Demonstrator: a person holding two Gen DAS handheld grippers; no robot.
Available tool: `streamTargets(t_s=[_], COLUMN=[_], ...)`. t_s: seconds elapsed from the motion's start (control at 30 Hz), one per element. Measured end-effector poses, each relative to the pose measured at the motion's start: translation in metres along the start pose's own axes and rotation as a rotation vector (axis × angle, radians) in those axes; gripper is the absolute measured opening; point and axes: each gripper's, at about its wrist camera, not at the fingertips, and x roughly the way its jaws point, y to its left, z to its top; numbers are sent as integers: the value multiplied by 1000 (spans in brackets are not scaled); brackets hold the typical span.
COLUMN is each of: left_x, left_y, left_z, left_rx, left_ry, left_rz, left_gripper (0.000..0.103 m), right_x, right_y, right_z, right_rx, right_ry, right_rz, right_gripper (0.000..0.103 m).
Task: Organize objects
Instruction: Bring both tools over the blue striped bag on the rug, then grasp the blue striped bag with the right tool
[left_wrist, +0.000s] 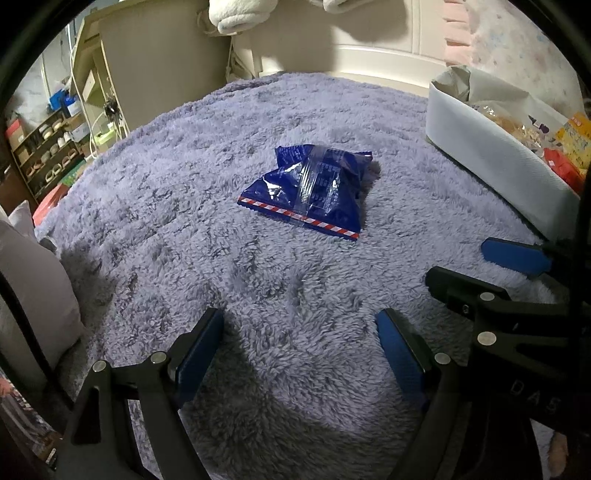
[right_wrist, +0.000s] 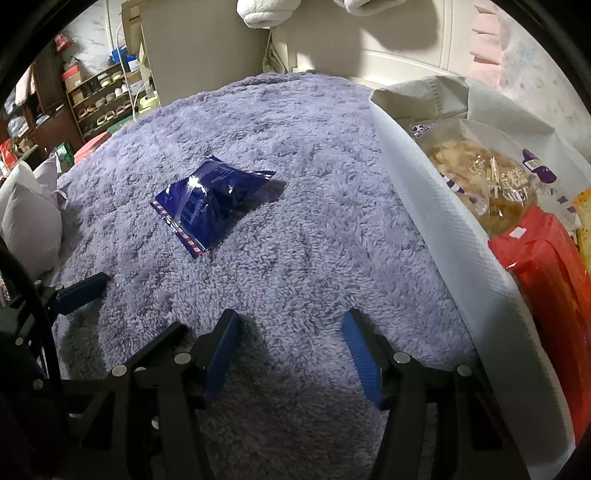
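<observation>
Blue snack packet (left_wrist: 308, 192) lay mid-frame on the fleecy bed (left_wrist: 221, 258); my left gripper (left_wrist: 299, 332) and right gripper (right_wrist: 290, 332) hung spread, empty. Next, I judged: pinch it, drop into the white bag (right_wrist: 424, 206).

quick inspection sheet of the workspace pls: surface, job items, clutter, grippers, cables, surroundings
Surface: fluffy purple blanket.
Job's things: blue snack packet lying alone on the blanket; white fabric bin to its right, holding a bread bag and a red packet.
Clutter: nothing seen.
Grippers: left gripper open, empty; right gripper open, empty.
Cables: white cords by the far wall.
Surroundings: shoe rack, pillow.
</observation>
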Motion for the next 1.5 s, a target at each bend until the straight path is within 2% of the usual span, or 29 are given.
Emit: streamTargets(t_s=[0.5,0.57,0.6,0.77,0.87,0.93,1.03,1.13,1.2,1.27,1.37,1.4,1.43,1.47,1.5], left_x=[2,0,-3,-21,-29,-32,-35,-46,-50,-51,-48,-47,-46,-45,-45], left_y=[-1,-4,-6,-10,6,20,47,66,74,76,76,75,76,76,77], left_z=[6,9,10,21,32,41,53,54,54,54,53,52,52,53,52], left_rx=[-9,3,15,82,16,-40,-153,-230,-255,-266,-254,-248,-244,-242,-243], left_ry=[27,12,-6,-94,-111,-93,-20,-44,-56,-63,-59,-56,-54,-51,-49], left_rz=[-13,-24,-12,113,99,79,48,88,118,110,114,118,118,115,109], left_gripper=[83,70,58,56,56,55,50,50,50,50,50,50,50,50,50], right_x=[-1,-2,-2,-15,-24,-26,-20,-11,-2,7,39,53,55,53,53], right_y=[-4,-6,-7,-5,-10,-14,-12,2,15,23,35,39,42,47,48], right_z=[1,3,5,11,15,21,32,47,55,59,64,65,64,63,63], right_rx=[26,40,44,41,96,140,190,200,207,224,272,280,268,238,231], right_ry=[-2,2,0,-76,-129,-150,-160,-154,-153,-143,-83,-52,-67,-89,-87], right_rz=[11,18,22,1,65,102,91,82,89,79,95,110,100,76,73], right_gripper=[58,58,58,58,58,58,58,58,58,58,59,66,67,65,58])
